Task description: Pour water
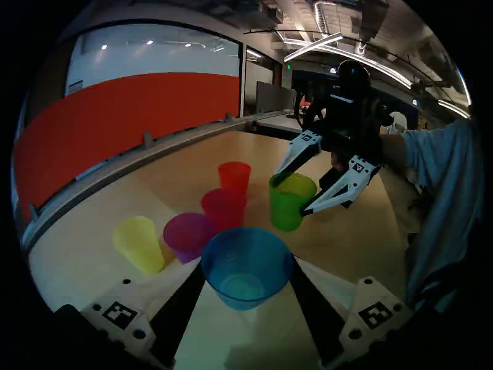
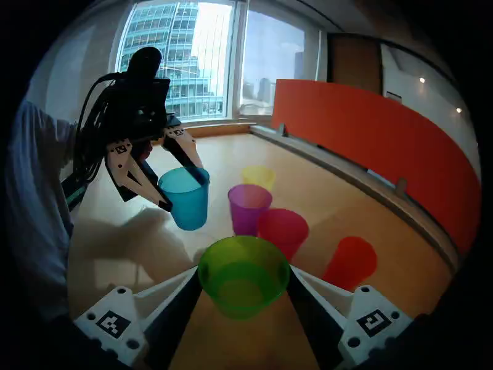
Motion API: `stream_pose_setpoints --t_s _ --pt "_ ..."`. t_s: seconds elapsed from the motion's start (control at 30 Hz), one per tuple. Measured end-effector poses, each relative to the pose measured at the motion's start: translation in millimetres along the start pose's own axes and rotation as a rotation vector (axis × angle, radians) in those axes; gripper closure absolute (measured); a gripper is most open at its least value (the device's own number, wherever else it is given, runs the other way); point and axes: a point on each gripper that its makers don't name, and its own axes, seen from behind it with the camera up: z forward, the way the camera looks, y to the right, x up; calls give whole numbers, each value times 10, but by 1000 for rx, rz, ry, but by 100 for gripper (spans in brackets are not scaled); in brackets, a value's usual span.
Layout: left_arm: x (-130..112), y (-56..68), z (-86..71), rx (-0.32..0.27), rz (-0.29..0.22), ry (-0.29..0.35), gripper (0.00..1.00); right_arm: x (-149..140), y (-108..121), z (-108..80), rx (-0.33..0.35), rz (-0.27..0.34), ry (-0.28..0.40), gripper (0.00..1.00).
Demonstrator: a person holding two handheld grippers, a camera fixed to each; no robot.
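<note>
Where the pale wooden surface [image 1: 185,160] ends at a raised rail under the orange wall panel [image 1: 123,117], a translucent purple plastic cup [image 1: 188,234] stands in a row, with a yellow plastic cup [image 1: 138,243] and a pink plastic cup [image 1: 223,206] just beside it and a red plastic cup [image 1: 234,176] beyond the pink one. Away from the rail, bare wood lies open. The left hand-held gripper [image 1: 246,283] pinches an upright blue plastic cup [image 1: 246,262], and the right hand-held gripper [image 2: 243,287] pinches a green plastic cup [image 2: 243,271], both near the purple cup.
</note>
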Motion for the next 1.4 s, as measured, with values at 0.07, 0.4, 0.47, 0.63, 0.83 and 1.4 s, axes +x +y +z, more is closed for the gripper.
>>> stream_pose_setpoints --t_s 0.07,0.4,0.47,0.63,0.83,1.4 --pt "60 -7 -42 10 4 17 11 84 4 -36 -12 -2 20 8" --pt "385 -72 -297 66 5 109 11 469 24 -205 -59 3 110 8" --pt "440 -90 -353 76 0 128 11 541 28 -235 -69 5 128 8" --pt "546 -100 -462 90 -10 165 11 717 27 -295 -87 7 170 8" --pt "656 -80 -561 104 -11 210 11 896 18 -357 -103 5 212 8" --pt "938 -27 -695 114 -27 333 10 1211 62 -485 -134 -4 274 8"
